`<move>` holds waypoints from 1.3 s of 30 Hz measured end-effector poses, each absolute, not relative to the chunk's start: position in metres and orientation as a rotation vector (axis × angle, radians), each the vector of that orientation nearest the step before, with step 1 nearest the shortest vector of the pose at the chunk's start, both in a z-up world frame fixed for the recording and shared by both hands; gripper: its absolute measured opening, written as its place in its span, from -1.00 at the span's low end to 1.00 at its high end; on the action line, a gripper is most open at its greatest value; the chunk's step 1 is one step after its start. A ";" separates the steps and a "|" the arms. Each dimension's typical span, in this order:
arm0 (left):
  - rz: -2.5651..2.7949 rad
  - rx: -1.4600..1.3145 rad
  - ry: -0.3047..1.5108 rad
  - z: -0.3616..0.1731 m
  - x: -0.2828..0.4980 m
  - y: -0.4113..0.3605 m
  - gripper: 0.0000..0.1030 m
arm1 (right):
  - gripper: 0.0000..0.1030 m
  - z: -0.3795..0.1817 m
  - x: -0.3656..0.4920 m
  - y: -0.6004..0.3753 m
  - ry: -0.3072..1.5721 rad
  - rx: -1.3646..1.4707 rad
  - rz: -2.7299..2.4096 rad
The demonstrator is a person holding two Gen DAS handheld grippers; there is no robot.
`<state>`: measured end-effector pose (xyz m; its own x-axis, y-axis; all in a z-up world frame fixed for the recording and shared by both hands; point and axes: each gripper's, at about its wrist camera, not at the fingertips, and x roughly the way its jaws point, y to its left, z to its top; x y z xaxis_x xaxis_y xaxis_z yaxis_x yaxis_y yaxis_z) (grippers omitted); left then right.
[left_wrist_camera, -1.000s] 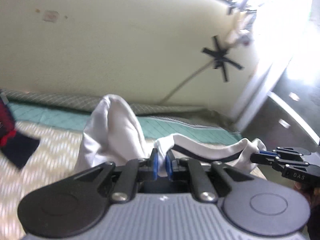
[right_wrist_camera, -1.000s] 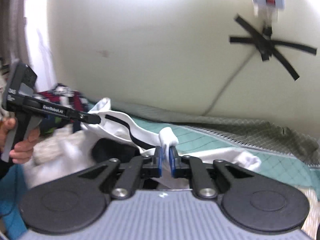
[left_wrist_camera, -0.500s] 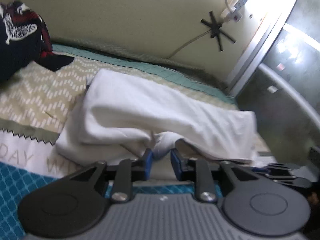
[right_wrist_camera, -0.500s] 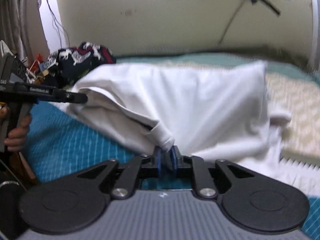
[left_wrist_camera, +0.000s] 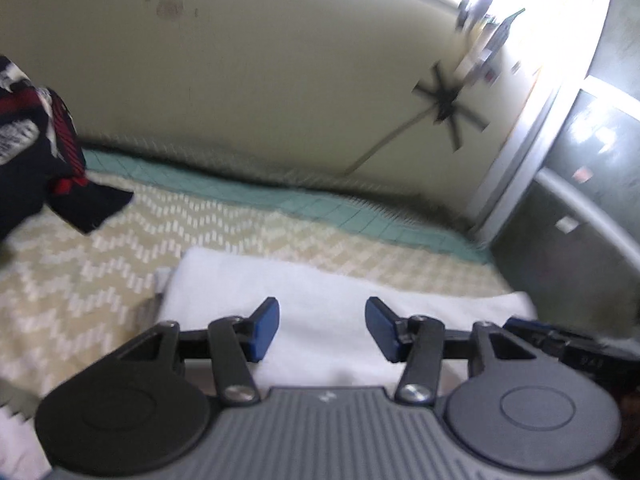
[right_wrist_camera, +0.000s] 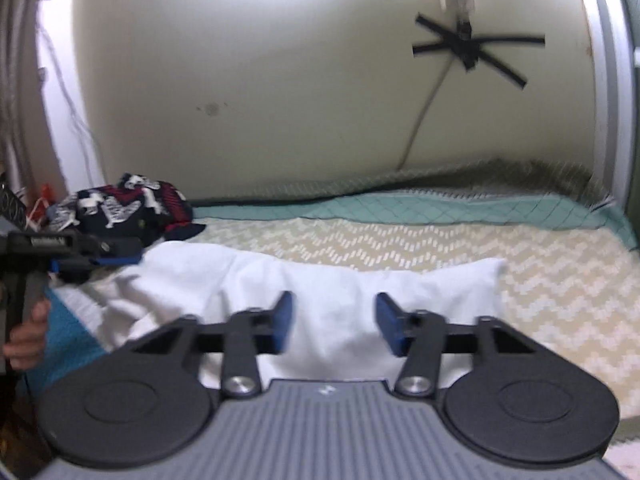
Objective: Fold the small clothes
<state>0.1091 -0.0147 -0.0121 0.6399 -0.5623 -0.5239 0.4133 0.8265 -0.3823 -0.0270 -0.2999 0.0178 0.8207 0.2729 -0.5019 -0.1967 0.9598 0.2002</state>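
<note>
Both claws have just been opening and grip nothing: left gripper (left_wrist_camera: 322, 326) and right gripper (right_wrist_camera: 333, 322) hover with jaws apart over the folded white garment (right_wrist_camera: 320, 280) (its long axis running crosswise between them) on the zigzag-patterned bedspread (right_wrist_camera: 540, 280).

Garment (right_wrist_camera: 328, 280): plain white, no print, lower centre of both views.
Bedspread (right_wrist_camera: 520, 256): pale yellow-green with white zigzag rows of small dashes; a teal quilted band along its far edge.
Bundle of clothes (right_wrist_camera: 120, 204): navy with red and white print, middle left of the right wrist view.
Wall (right_wrist_camera: 260, 80): cream, with black tape (right_wrist_camera: 472, 46) crossed in a star at the upper right.
Left claw (left_wrist_camera: 322, 330): black arms, blue pads, grey ribbed body.
Right claw (right_wrist_camera: 332, 326): the same colours.
</note>
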 end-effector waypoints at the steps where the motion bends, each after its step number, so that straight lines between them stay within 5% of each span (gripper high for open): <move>1: -0.545 -0.217 0.698 -0.023 0.118 -0.023 -0.08 | -0.30 0.012 -0.016 -0.299 0.564 0.141 0.233; 4: -0.523 -0.126 0.687 -0.040 0.122 -0.036 -0.08 | -0.85 -0.012 0.011 -0.310 0.629 0.059 0.052; 6: -0.508 -0.082 0.675 -0.041 0.118 -0.041 -0.07 | -1.00 -0.024 0.008 -0.343 0.635 0.179 0.030; 14: -0.511 -0.196 0.583 -0.030 0.110 -0.014 -0.01 | -1.00 -0.011 -0.012 -0.347 0.622 0.180 -0.067; 15: -0.506 -0.216 0.555 -0.027 0.108 -0.008 0.01 | -0.81 -0.007 -0.014 -0.341 0.610 0.169 -0.067; 16: -0.501 -0.244 0.538 -0.025 0.107 -0.002 0.04 | -0.33 -0.001 -0.018 -0.335 0.597 0.163 -0.036; 17: -0.504 -0.274 0.532 -0.024 0.108 0.003 0.06 | -0.30 0.005 -0.020 -0.324 0.586 0.158 0.009; 23: -0.519 -0.312 0.611 -0.032 0.121 0.009 0.07 | -0.41 0.011 -0.006 -0.219 0.587 0.011 0.336; 28: -0.538 -0.280 0.624 -0.035 0.119 0.006 0.23 | -0.73 -0.010 0.010 -0.160 0.659 -0.095 0.453; 33: -0.528 -0.228 0.624 -0.035 0.116 -0.001 0.25 | -0.98 -0.021 0.007 -0.203 0.696 -0.046 0.396; 39: -0.540 -0.242 0.544 -0.026 0.105 0.002 0.31 | -1.00 -0.023 -0.034 -0.290 0.728 0.111 0.257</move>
